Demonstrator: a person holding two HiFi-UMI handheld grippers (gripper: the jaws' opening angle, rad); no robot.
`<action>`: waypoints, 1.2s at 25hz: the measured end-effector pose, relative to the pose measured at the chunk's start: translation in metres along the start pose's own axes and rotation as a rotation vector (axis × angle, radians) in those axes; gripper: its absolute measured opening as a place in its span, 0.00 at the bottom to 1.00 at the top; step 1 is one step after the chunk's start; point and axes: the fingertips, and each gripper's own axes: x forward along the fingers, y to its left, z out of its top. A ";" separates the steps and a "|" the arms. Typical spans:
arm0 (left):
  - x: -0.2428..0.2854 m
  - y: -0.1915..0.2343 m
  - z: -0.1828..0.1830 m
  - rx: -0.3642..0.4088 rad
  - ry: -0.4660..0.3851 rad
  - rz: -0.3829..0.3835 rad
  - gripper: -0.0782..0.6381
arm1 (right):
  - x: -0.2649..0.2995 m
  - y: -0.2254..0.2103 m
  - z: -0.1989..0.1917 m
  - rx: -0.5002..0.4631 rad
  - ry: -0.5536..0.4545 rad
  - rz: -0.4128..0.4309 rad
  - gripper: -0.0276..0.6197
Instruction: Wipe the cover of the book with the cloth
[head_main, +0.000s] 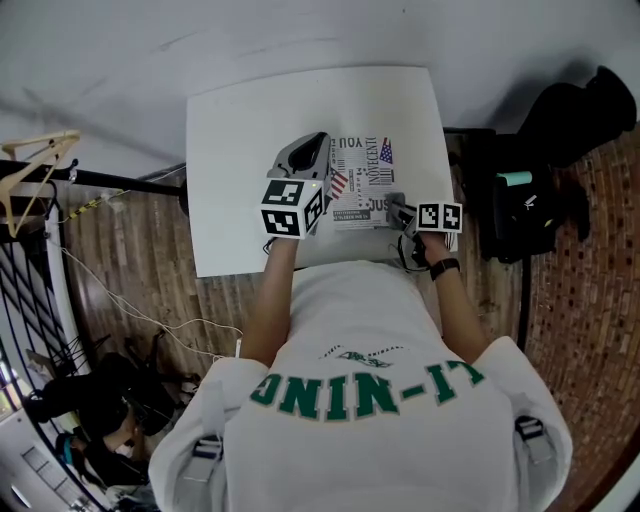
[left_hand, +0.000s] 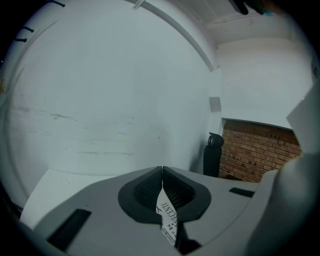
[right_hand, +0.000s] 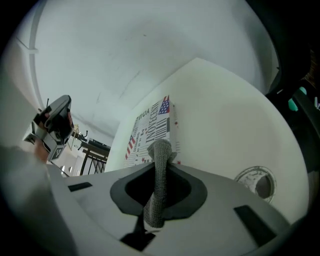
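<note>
The book, its cover printed with black lettering and a flag, lies on the white table in the head view. My left gripper is at the book's left edge, tilted up, shut on a thin printed edge of the book. My right gripper sits at the book's near right corner, shut on a grey knitted cloth. In the right gripper view the cloth sticks up past the jaws, in front of the book. Whether the cloth touches the cover I cannot tell.
A black bag stands on the floor right of the table. A wooden hanger and black rack are at the left, with cables on the brick-patterned floor. A round ringed object lies on the table by my right gripper.
</note>
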 end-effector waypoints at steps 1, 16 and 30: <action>-0.001 -0.001 -0.001 0.000 0.002 0.001 0.13 | -0.004 -0.006 0.000 0.021 -0.012 -0.008 0.11; -0.033 0.003 -0.018 -0.019 0.013 0.090 0.13 | 0.047 0.112 -0.036 -0.138 0.188 0.219 0.12; -0.054 0.006 -0.033 -0.032 0.030 0.108 0.13 | 0.054 0.082 -0.052 -0.134 0.200 0.135 0.11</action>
